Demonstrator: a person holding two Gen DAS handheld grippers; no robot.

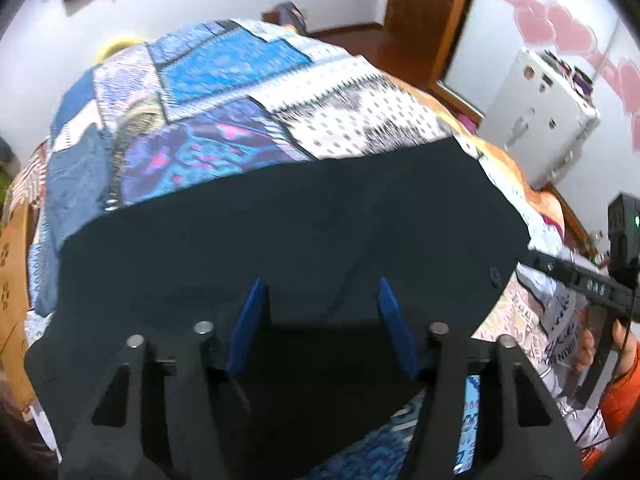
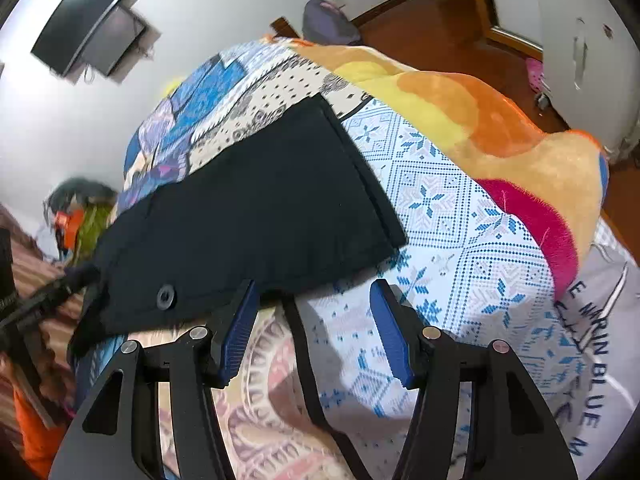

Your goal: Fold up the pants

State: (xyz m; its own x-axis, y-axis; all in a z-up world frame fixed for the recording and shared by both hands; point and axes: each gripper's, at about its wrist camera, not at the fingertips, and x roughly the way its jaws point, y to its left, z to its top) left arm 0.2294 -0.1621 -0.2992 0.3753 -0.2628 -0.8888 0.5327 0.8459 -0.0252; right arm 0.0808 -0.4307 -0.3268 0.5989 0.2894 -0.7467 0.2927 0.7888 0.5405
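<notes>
Pants: The black pants (image 1: 288,224) lie flat on the bed (image 2: 440,184), already doubled into a compact dark slab. A button (image 2: 165,295) shows near the close edge, so the waist end is on your side and the hem end points away.
Why flat: You have them spread on the quilt so the layers stay squared; the far hem edge looks straight in the right wrist view.
Left gripper: Your left gripper (image 1: 322,284) hangs over the near middle of the pants, jaws parted. Cloth lies below the blue pads (image 1: 250,320), but nothing is pinched between them. Released.
Right gripper: Your right gripper (image 2: 314,286) sits at the near right corner of the pants, jaws apart. The left pad (image 2: 238,326) is just beside the cloth edge; the gap shows only quilt. Released, holding nothing.
Why both free: My guess is that a fold is laid and you are set to smooth it or take the next grasp.
Risk: The corner by your right pad may drag if you slide sideways.
Blanket: An orange and yellow blanket (image 2: 480,120) is heaped on the far right of the bed, well apart from the pants.
Containers: None in play. A white cabinet (image 1: 540,120) stands far right, doors shut, contents hidden.
</notes>
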